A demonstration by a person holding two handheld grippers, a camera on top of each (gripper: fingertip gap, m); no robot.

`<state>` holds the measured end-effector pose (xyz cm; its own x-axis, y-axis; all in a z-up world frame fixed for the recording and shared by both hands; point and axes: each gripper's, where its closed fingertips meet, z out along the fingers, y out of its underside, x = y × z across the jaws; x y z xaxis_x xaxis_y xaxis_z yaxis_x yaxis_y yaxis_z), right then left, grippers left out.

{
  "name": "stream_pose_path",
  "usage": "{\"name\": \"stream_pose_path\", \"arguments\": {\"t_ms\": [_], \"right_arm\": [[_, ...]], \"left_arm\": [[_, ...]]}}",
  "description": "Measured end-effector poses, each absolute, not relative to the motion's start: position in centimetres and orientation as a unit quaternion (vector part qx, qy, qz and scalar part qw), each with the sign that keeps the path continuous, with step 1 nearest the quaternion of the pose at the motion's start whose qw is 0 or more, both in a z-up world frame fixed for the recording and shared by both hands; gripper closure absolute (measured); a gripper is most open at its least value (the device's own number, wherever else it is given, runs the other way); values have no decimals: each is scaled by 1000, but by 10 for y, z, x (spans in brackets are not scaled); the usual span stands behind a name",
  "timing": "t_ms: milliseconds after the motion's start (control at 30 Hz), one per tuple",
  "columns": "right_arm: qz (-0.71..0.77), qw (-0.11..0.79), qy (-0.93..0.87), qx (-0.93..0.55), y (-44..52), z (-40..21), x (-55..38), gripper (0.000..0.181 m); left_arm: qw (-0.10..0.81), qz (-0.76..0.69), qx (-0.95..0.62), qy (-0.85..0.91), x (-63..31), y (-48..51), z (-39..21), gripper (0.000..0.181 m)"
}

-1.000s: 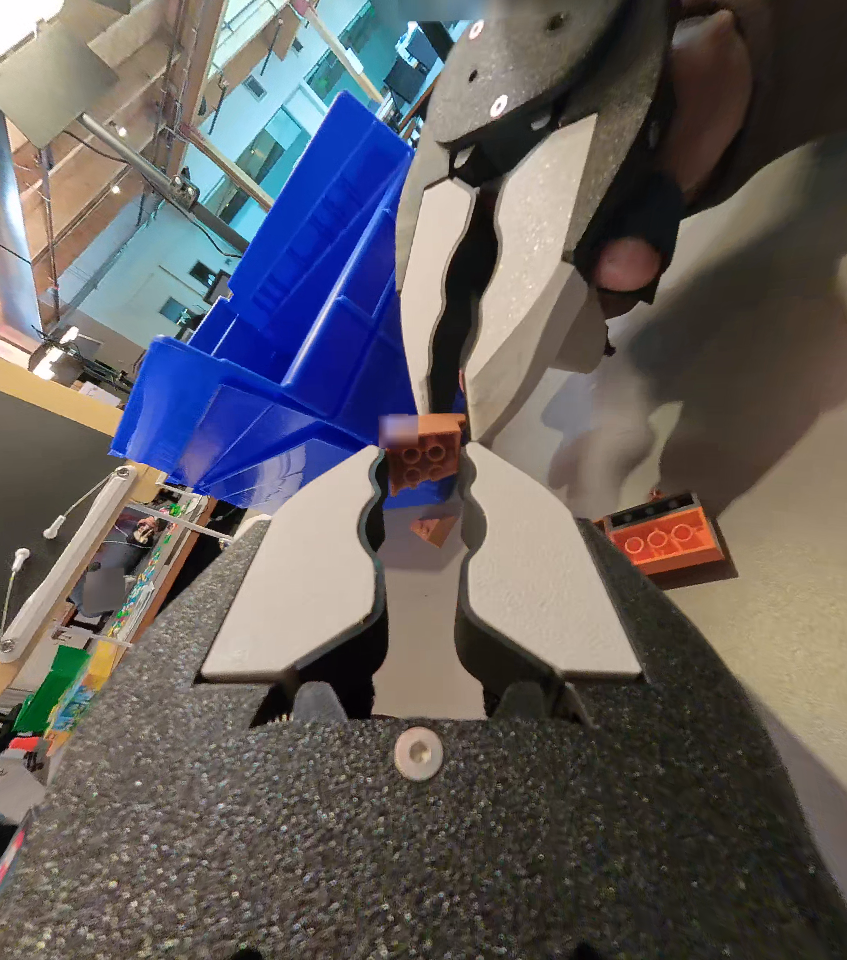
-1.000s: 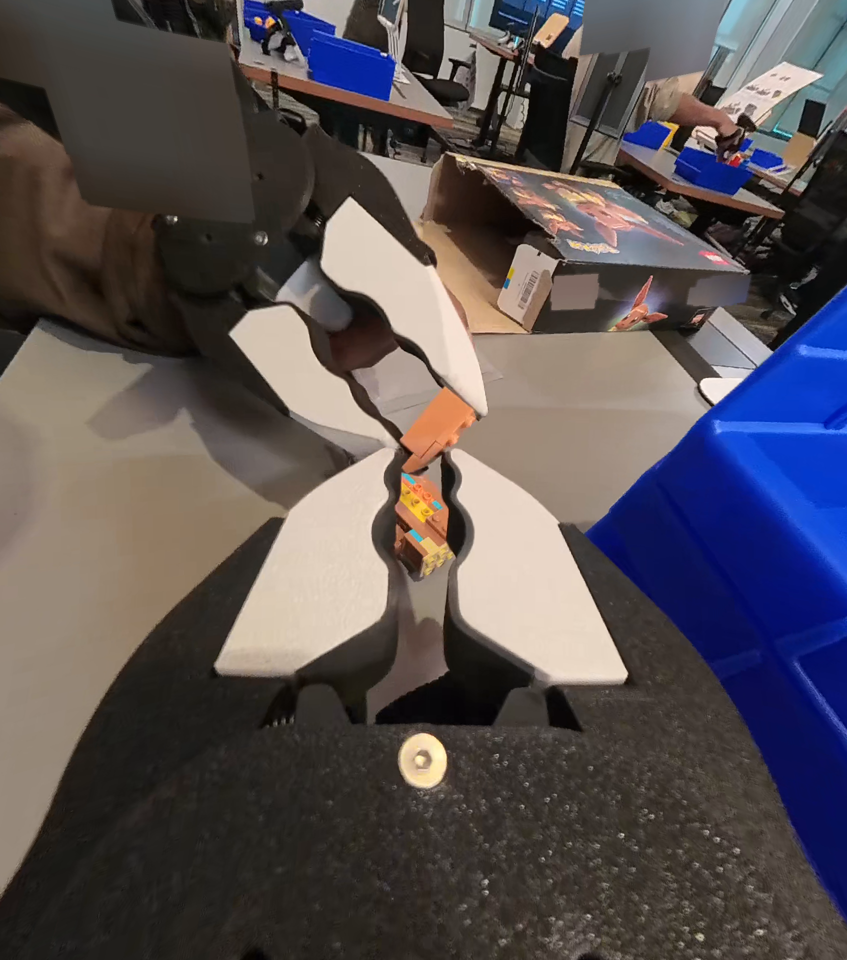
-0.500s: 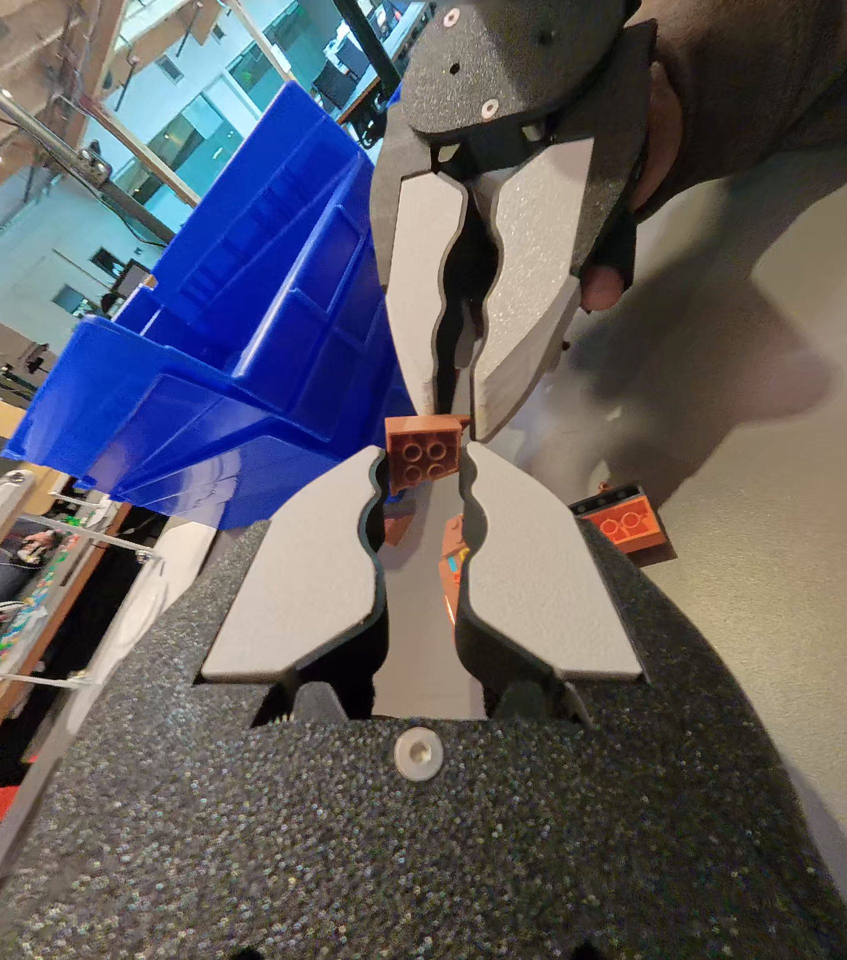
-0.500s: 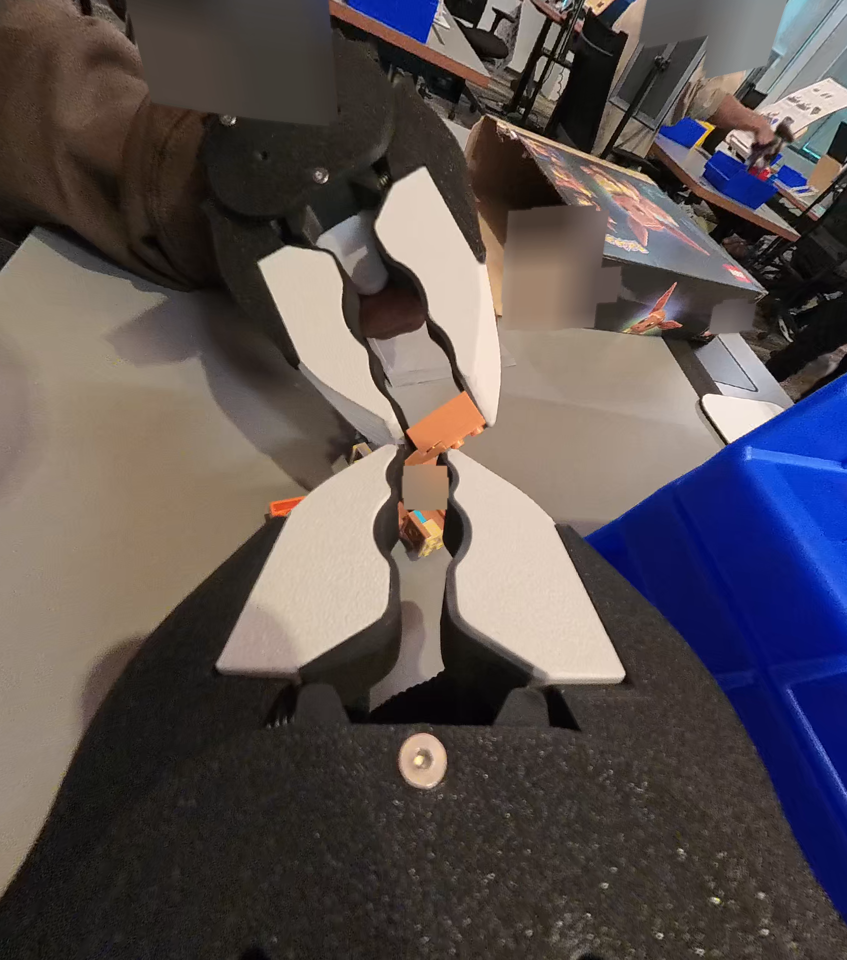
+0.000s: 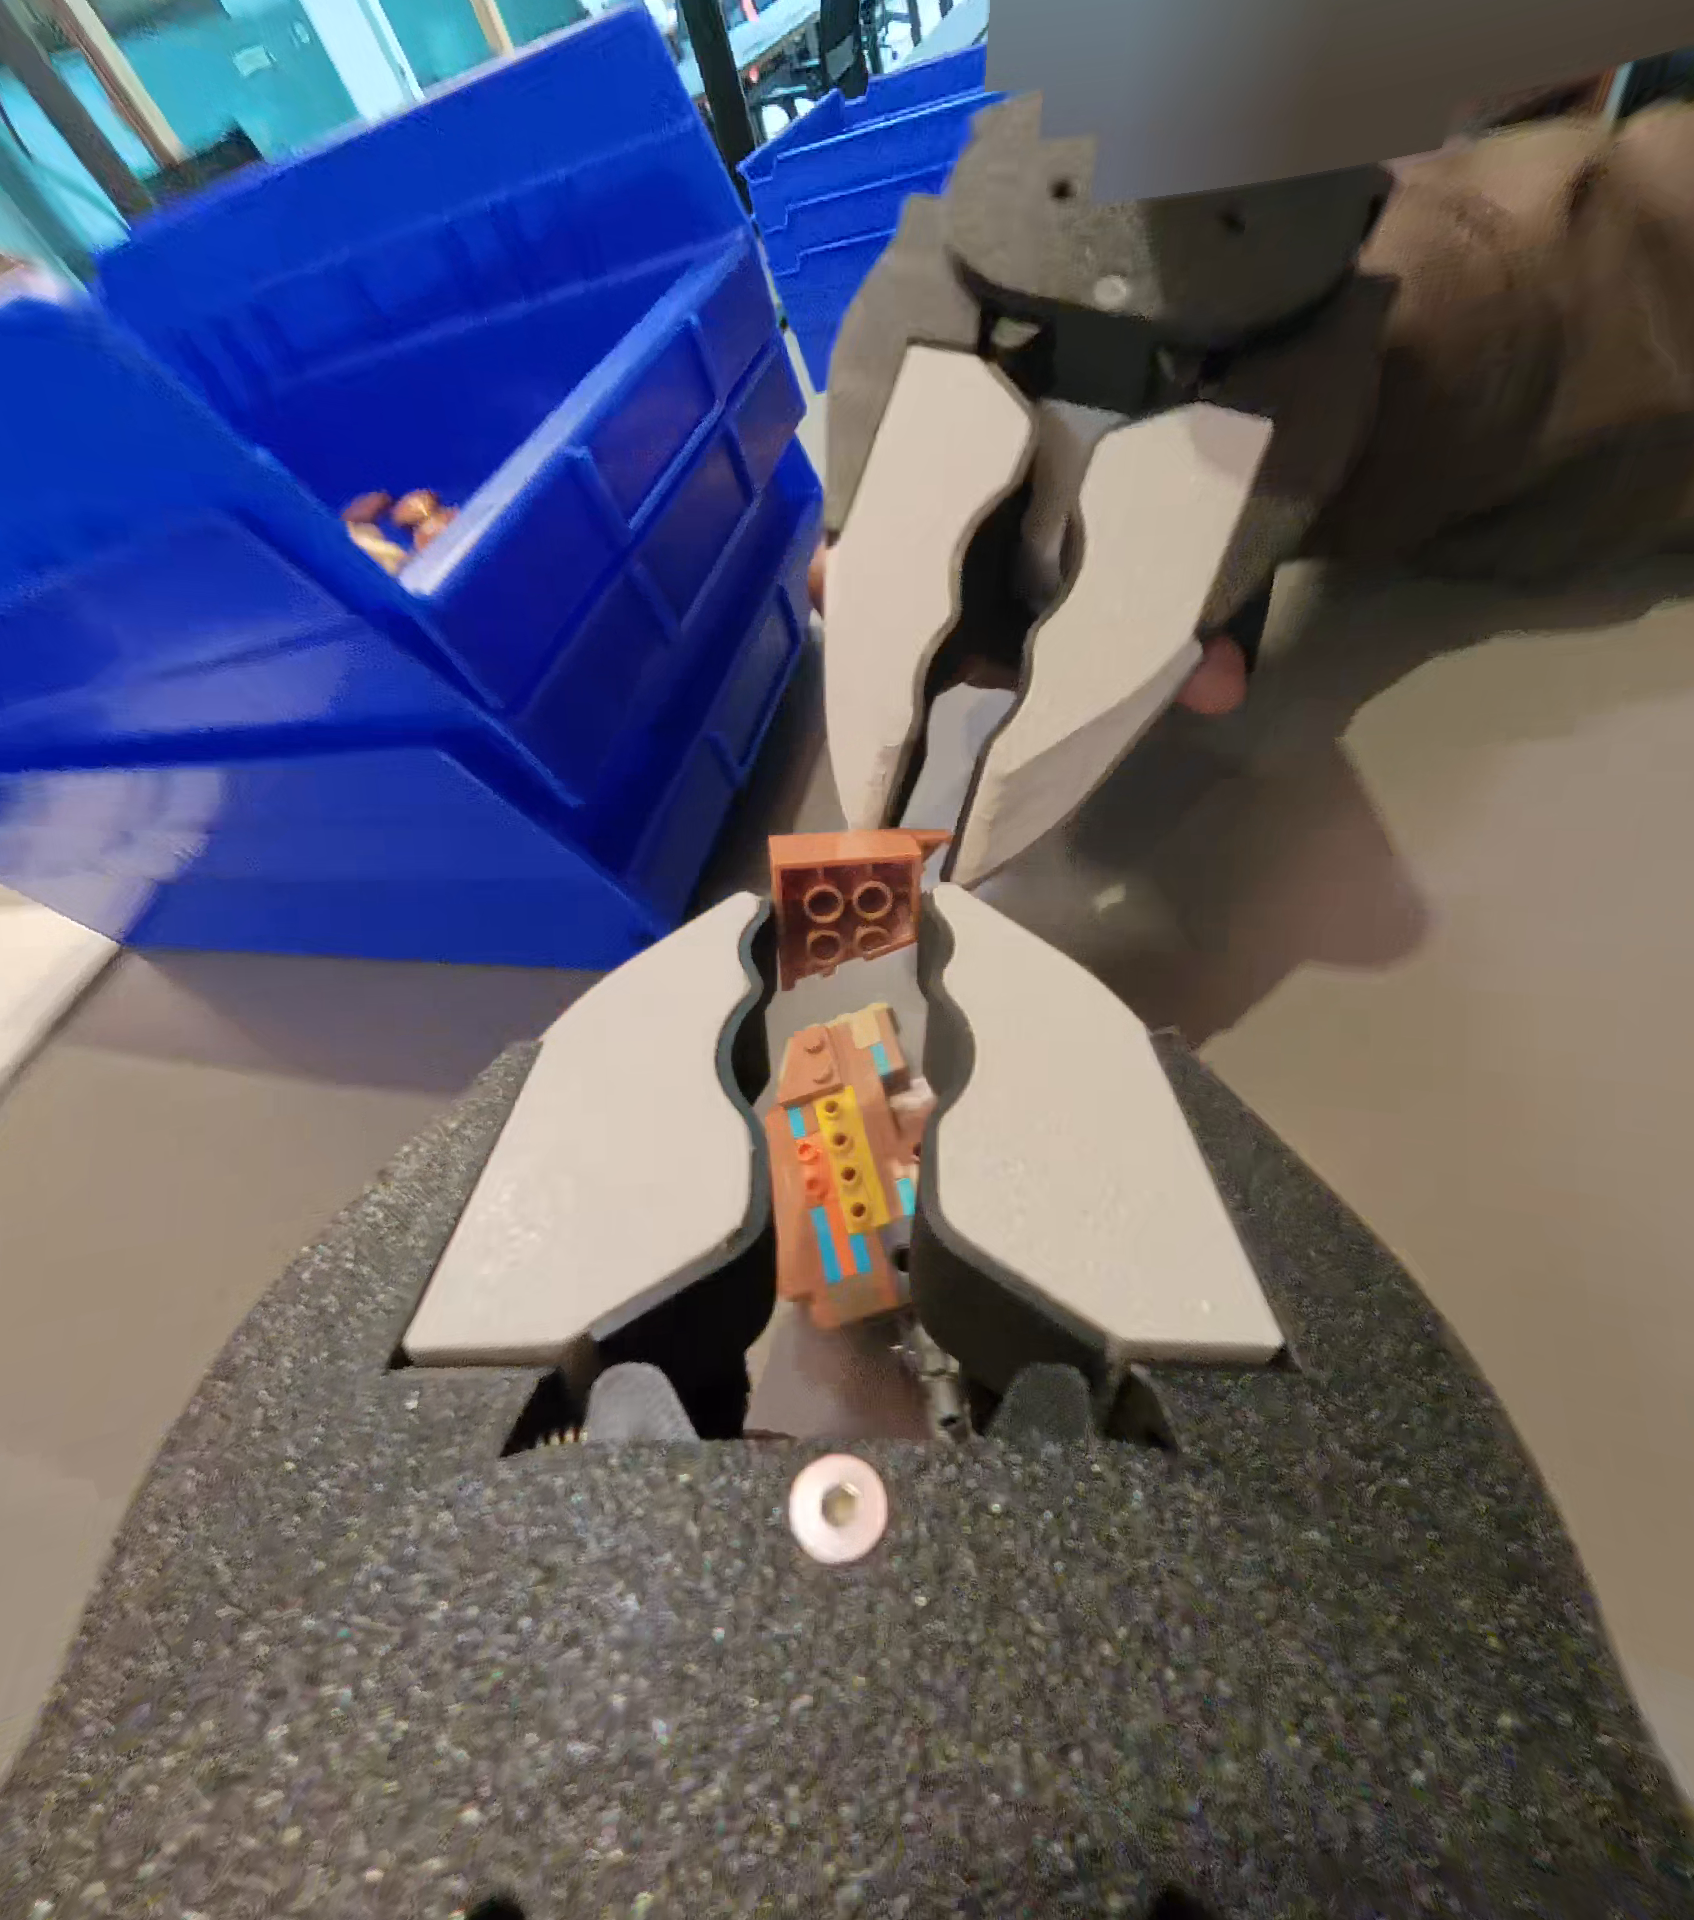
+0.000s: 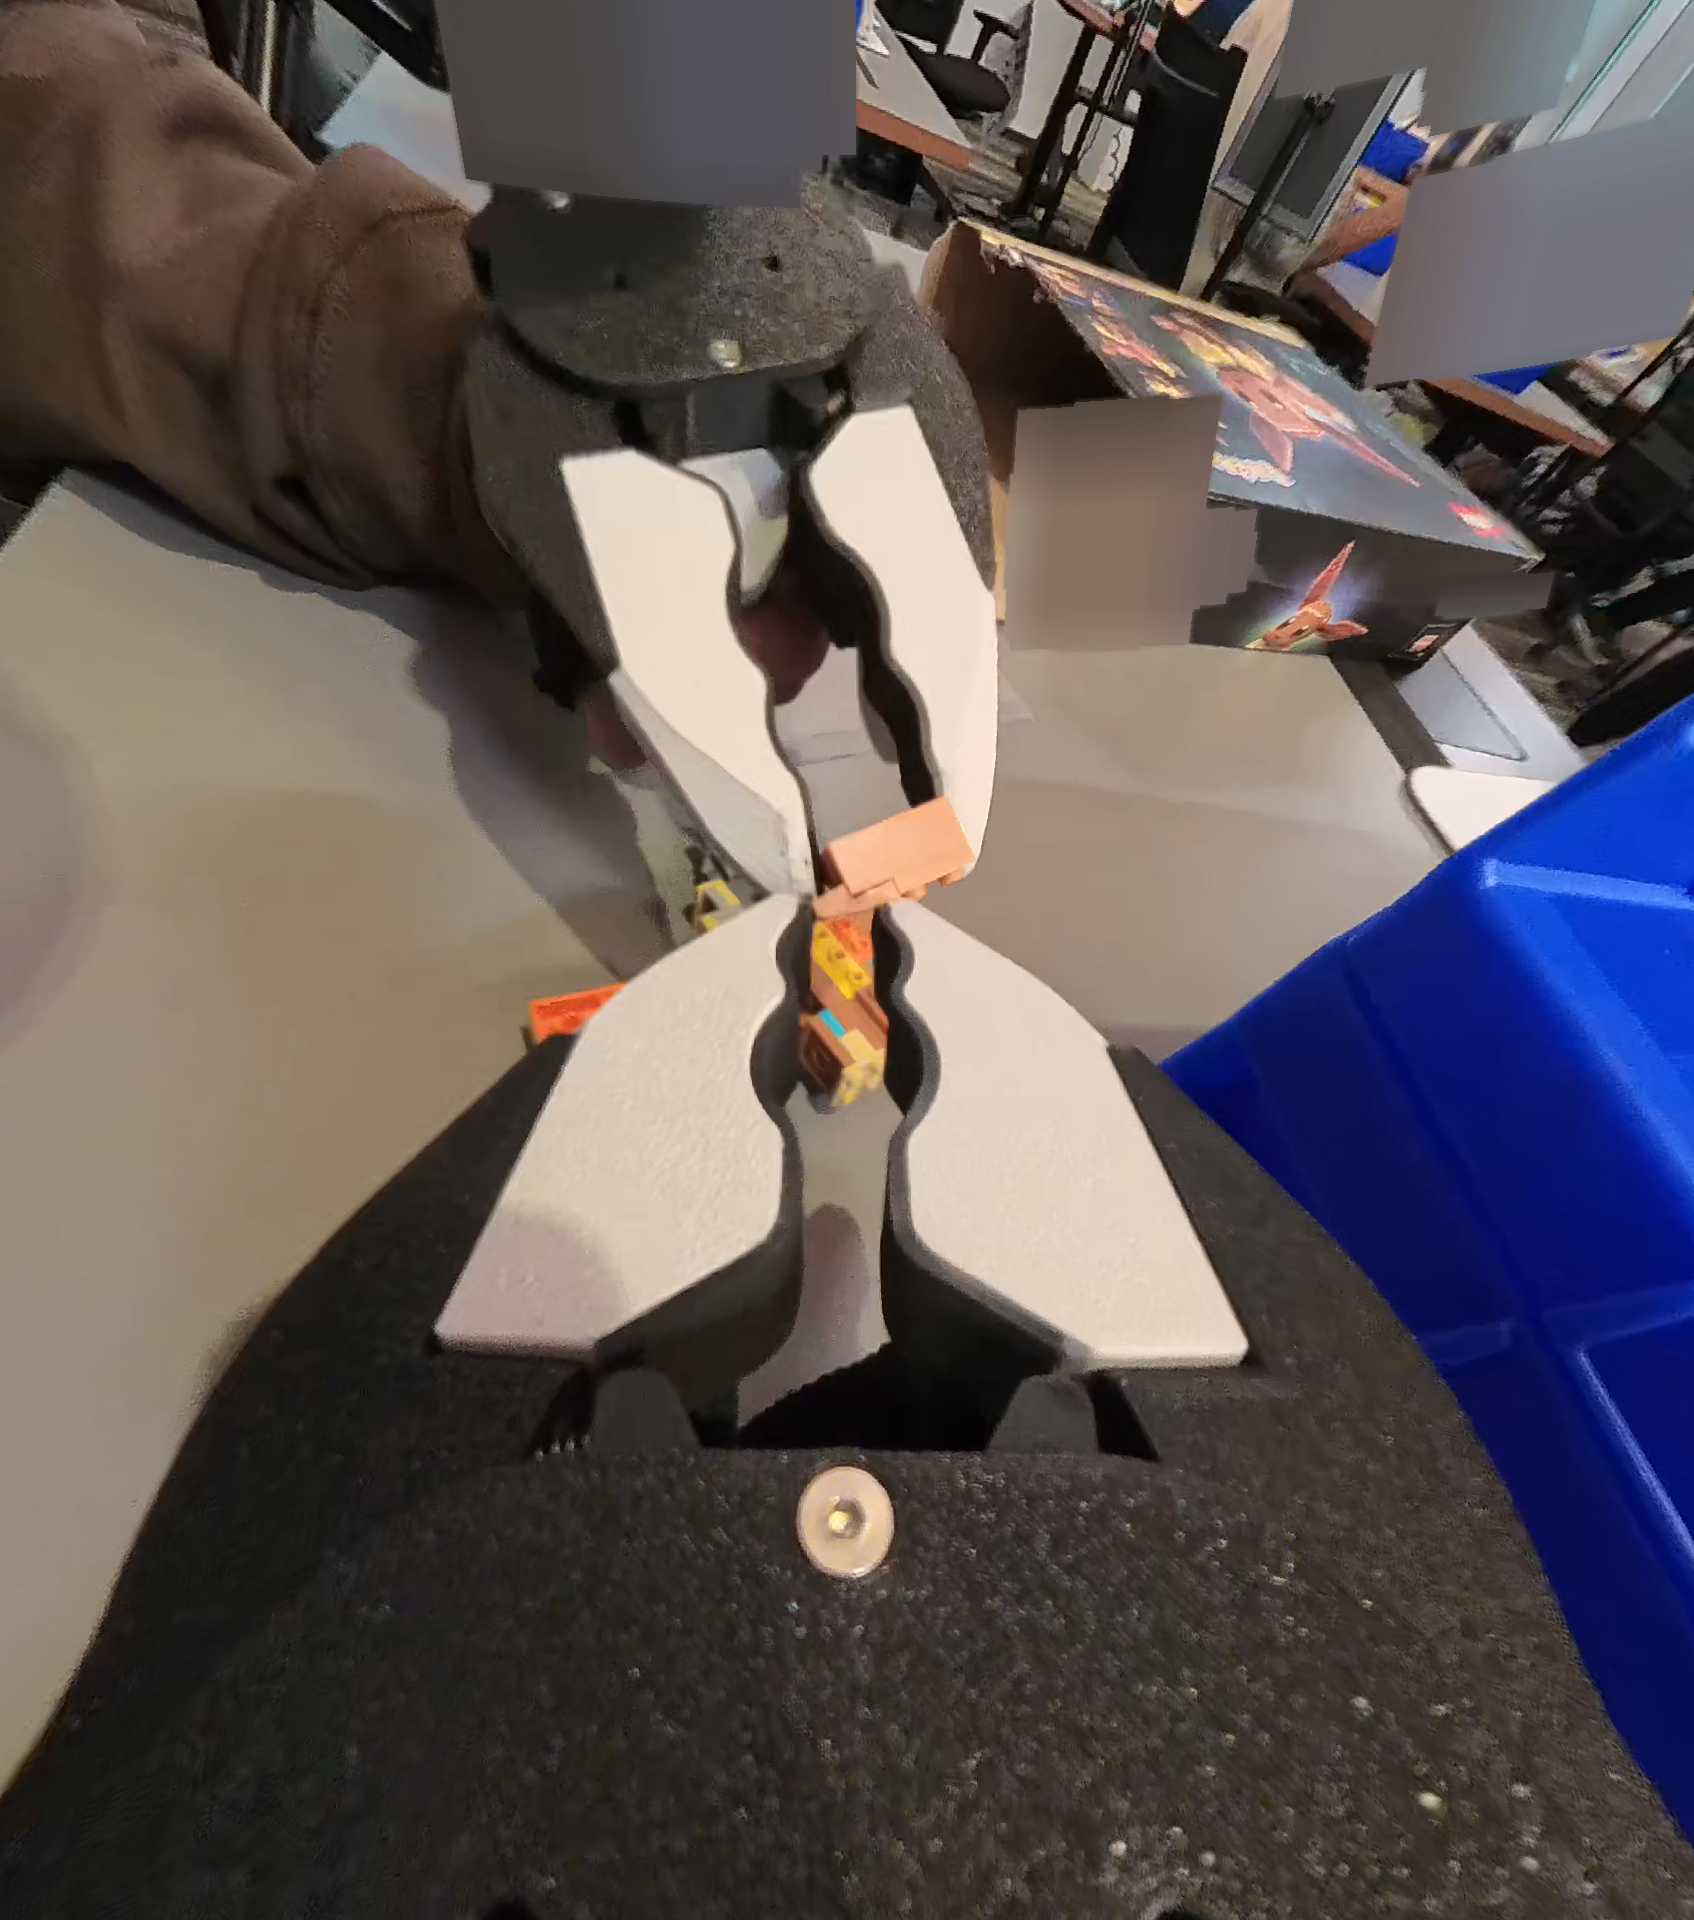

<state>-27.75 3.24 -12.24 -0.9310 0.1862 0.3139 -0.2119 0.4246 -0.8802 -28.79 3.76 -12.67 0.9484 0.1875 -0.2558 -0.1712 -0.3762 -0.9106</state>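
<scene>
My left gripper (image 5: 848, 899) is shut on a brown two-by-two brick (image 5: 848, 920), held at its fingertips with the studs facing the camera. My right gripper (image 6: 840, 914) is shut on a small brick assembly (image 6: 843, 1003) of brown, yellow, teal and orange parts, which hangs below its tips. The two grippers meet tip to tip above the grey table (image 5: 1445, 1143). The brown brick (image 6: 900, 857) sits against the top end of the assembly. In the left wrist view the assembly (image 5: 843, 1174) shows through the finger gap, under the right gripper (image 5: 921, 842).
Stacked blue bins (image 5: 407, 520) stand close on the left, one holding small brown pieces (image 5: 396, 520); a bin (image 6: 1549, 1143) fills the right of the right wrist view. A printed cardboard box (image 6: 1238, 416) lies at the back. An orange brick (image 6: 568, 1013) lies on the table. Only a small space, under 4 cm, lies between the two pairs of fingers.
Both views have swung from tilted to level while the grippers stayed tip to tip. More of the assembly now shows in the left wrist view, and the orange brick has left it.
</scene>
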Motion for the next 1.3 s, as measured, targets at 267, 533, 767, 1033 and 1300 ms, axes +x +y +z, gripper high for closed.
{"name": "stream_pose_path", "arguments": {"t_ms": [267, 533, 767, 1033, 1300], "right_arm": [[513, 308, -799, 65, 34, -120, -286, 168], [571, 331, -748, 65, 27, -99, -280, 158], [578, 372, -723, 66, 20, -91, -277, 152], [566, 387, -726, 50, 22, -90, -282, 164], [556, 375, -742, 25, 26, -95, -289, 166]], "left_arm": [[590, -32, -795, -140, -292, 31, -126, 156], [650, -288, -683, -169, -270, 30, -98, 156], [659, -366, -634, -171, -260, 35, -88, 156], [673, -344, -627, -190, -269, 34, -87, 156], [676, -229, -678, -174, -275, 36, -94, 157]]}}
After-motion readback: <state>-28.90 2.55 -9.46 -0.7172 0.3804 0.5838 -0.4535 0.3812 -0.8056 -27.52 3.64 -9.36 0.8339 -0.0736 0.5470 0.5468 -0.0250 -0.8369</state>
